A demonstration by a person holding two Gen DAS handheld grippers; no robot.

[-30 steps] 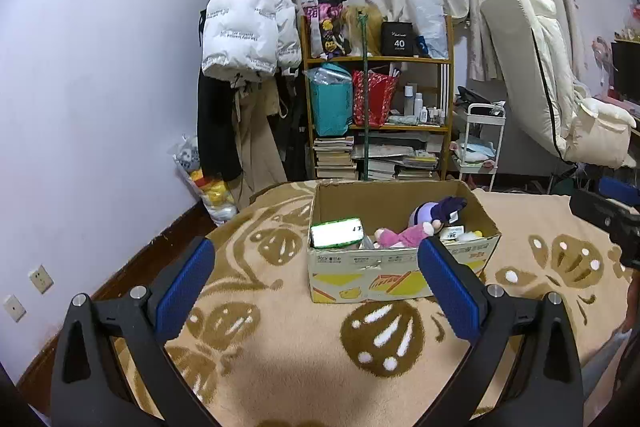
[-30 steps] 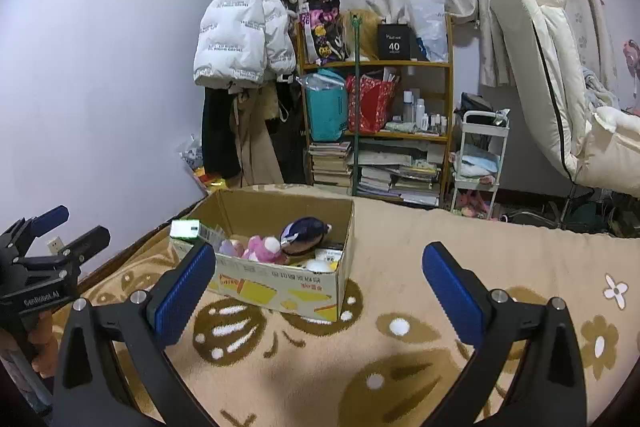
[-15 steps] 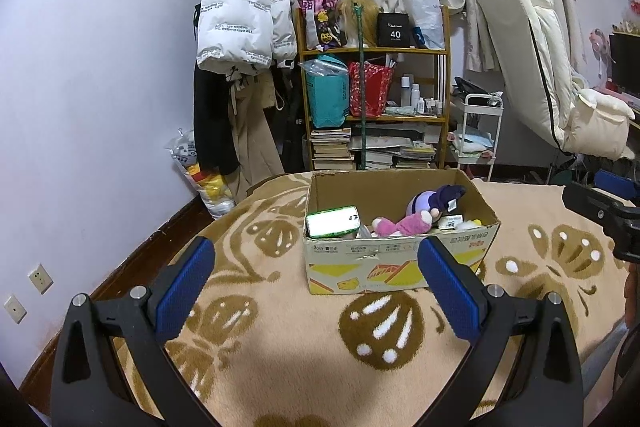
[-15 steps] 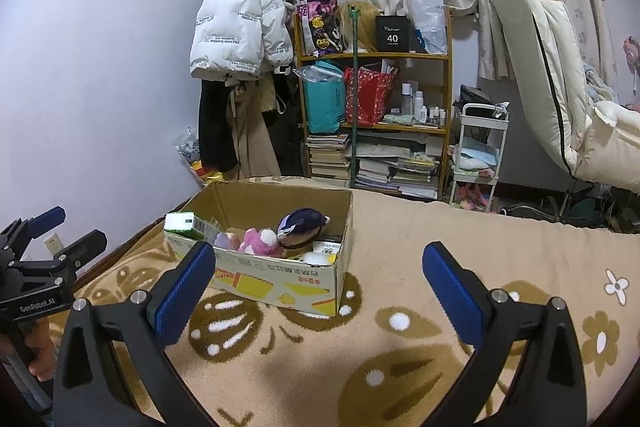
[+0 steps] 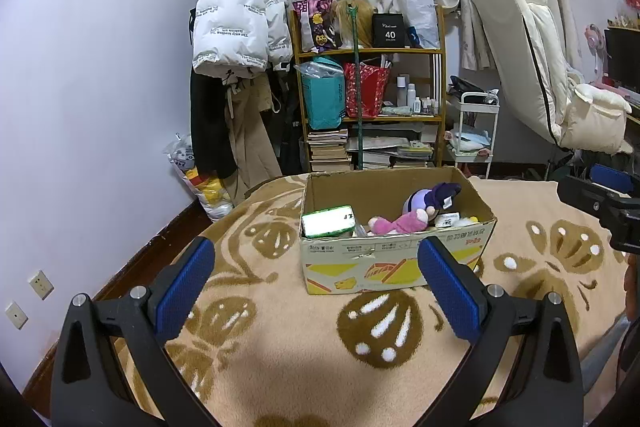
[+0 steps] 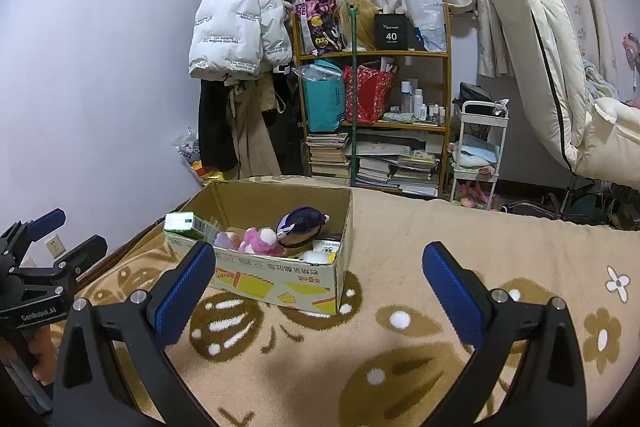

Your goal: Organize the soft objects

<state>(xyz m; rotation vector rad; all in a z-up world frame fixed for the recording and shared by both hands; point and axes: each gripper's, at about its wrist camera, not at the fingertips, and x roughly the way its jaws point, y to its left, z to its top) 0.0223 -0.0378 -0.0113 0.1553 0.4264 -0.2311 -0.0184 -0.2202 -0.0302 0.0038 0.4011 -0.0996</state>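
The cardboard box (image 5: 396, 251) sits on the beige blanket with brown leaf prints (image 5: 280, 339), ahead of both tools and touched by neither. In the left wrist view, going left to right, the left gripper (image 5: 316, 281) stands spread wide with nothing between its blue pads (image 5: 182, 285); the box lies beyond the fingertips, its front wall partly behind the right-hand pad. Inside it, a green-and-white carton (image 5: 329, 221) leans at the left end, a pink plush toy (image 5: 396, 224) lies in the middle, and a purple-and-dark plush (image 5: 430, 197) rests against the back right. At the far right edge the right gripper (image 5: 600, 203) shows as a dark body with a blue pad.

In the right wrist view the left gripper (image 6: 48, 239) appears at the far left, fingers apart, a hand (image 6: 38, 355) on its handle. The right gripper (image 6: 318, 285) is also wide and empty; the box (image 6: 280, 267) lies ahead and left of centre, its near left corner behind the left pad, with the pink plush (image 6: 258, 241) and the dark plush (image 6: 300, 223) inside. Blanket alone fills most of the gap between its fingers.

Against the frames from a second ago, the box sits slightly lower and nearer in both views; both grippers remain as wide as before.
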